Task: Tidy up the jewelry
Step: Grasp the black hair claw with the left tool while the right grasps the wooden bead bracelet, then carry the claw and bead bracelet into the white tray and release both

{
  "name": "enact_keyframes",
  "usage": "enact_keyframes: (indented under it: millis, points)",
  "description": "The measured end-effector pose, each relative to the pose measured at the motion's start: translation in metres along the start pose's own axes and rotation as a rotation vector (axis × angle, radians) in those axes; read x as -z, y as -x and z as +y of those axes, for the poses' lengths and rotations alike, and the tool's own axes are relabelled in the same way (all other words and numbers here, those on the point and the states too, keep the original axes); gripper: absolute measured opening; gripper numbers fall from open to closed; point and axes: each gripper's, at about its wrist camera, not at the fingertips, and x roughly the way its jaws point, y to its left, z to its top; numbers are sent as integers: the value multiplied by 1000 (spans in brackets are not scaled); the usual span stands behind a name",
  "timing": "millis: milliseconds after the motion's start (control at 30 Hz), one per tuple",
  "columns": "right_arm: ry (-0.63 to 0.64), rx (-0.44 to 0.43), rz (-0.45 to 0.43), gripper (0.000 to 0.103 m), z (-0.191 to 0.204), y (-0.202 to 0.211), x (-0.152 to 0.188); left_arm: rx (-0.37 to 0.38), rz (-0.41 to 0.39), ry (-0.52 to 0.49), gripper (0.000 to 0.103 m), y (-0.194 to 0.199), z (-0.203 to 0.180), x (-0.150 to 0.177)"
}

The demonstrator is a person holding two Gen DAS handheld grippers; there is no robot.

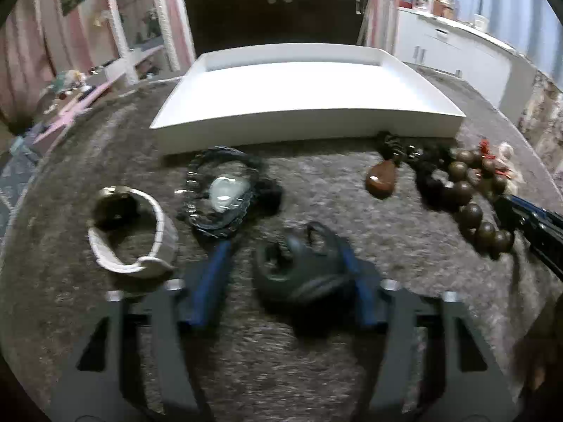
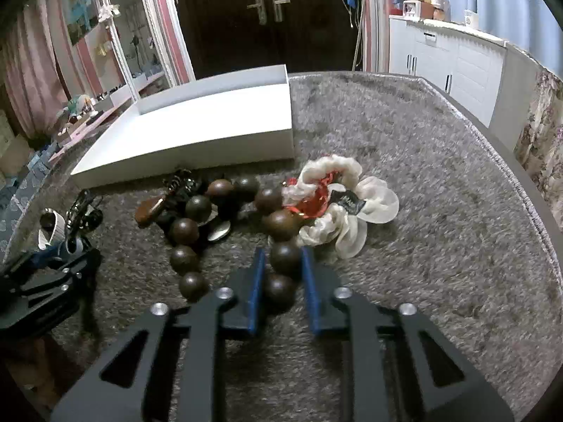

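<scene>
Nearest the left wrist camera, a dark, blurred ring-shaped piece [image 1: 302, 263] sits between the blue pads of the left gripper [image 1: 286, 270]; the right pad seems to touch it, the left stands clear, so whether it is clamped cannot be told. Just ahead of the right gripper [image 2: 281, 281], its blue pads close snugly on one bead of the brown wooden bead bracelet [image 2: 197, 207], with another bead lying further back between them.

Beyond both grippers the white tray [image 1: 302, 84] holds nothing that shows, so the sorting looks barely begun. Everything lies on the grey shaggy cloth [image 2: 404, 140]: ahead and left of the left gripper, a white-strapped watch [image 1: 130, 225] and a dark cord necklace with a pale stone pendant [image 1: 225, 190]; ahead and right, a brown teardrop pendant [image 1: 381, 179]; just past the right gripper, a cream scrunchie with red trim [image 2: 337, 204]. The scrunchie's small dark label [image 2: 346, 204] is too blurred to read.
</scene>
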Motion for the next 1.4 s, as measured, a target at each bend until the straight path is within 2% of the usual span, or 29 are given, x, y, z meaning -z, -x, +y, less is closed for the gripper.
enact_keyframes:
  millis: [33, 67, 433, 833, 1167, 1267, 1333, 1400]
  points:
    - [-2, -6, -5, 19, 0, 2, 0, 6, -8, -5, 47, 1, -1, 0]
    - [-4, -10, -11, 19, 0, 4, 1, 4, -17, -9, 46, 3, -3, 0]
    - [-9, -85, -100, 19, 12, 47, 2, 33, -117, 19, 46, 43, 10, 6]
    - [64, -113, -194, 19, 40, 77, -16, 1, -188, 22, 46, 83, 37, -6]
    - [99, -120, -275, 19, 52, 90, -57, -24, -268, 25, 46, 99, 59, -54]
    - [115, -119, -292, 19, 57, 89, -71, -19, -271, 14, 46, 92, 62, -73]
    - [113, -131, -296, 19, 58, 84, -83, 31, -267, 22, 47, 84, 66, -87]
    - [110, -139, -299, 19, 61, 77, -94, 7, -279, 17, 47, 74, 68, -99]
